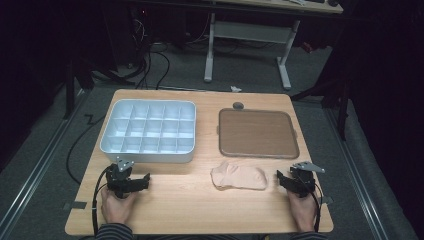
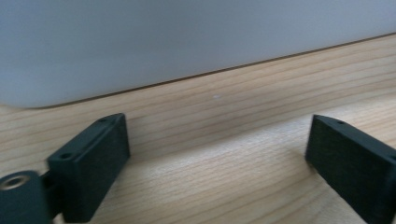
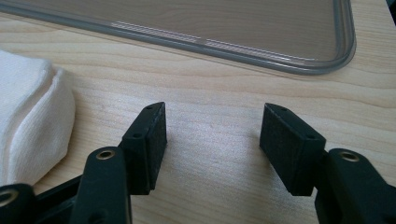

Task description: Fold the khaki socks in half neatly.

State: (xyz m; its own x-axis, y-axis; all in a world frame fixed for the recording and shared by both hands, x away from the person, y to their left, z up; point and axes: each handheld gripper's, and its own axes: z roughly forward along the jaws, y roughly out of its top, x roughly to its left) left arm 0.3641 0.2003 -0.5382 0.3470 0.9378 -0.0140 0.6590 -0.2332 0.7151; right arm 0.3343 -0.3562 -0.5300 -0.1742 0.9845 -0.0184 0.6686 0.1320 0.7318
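A pale folded sock [image 1: 238,177] lies on the wooden table [image 1: 180,205] near the front, between the two hands. My right gripper [image 1: 289,181] rests on the table just right of it, open, jaws empty; in the right gripper view the sock [image 3: 28,121] sits left of my right gripper [image 3: 212,133]. My left gripper [image 1: 141,181] rests at the front left, just before the white compartment box [image 1: 148,131]. Its jaws stand wide apart with bare wood between them in the left gripper view, where my left gripper [image 2: 219,149] faces the box wall [image 2: 140,42].
A brown tray [image 1: 257,133] with a grey rim lies at the back right, its edge [image 3: 261,53] just ahead of the right gripper. A small dark round thing [image 1: 238,105] sits behind the tray. Cables trail on the floor beyond the table.
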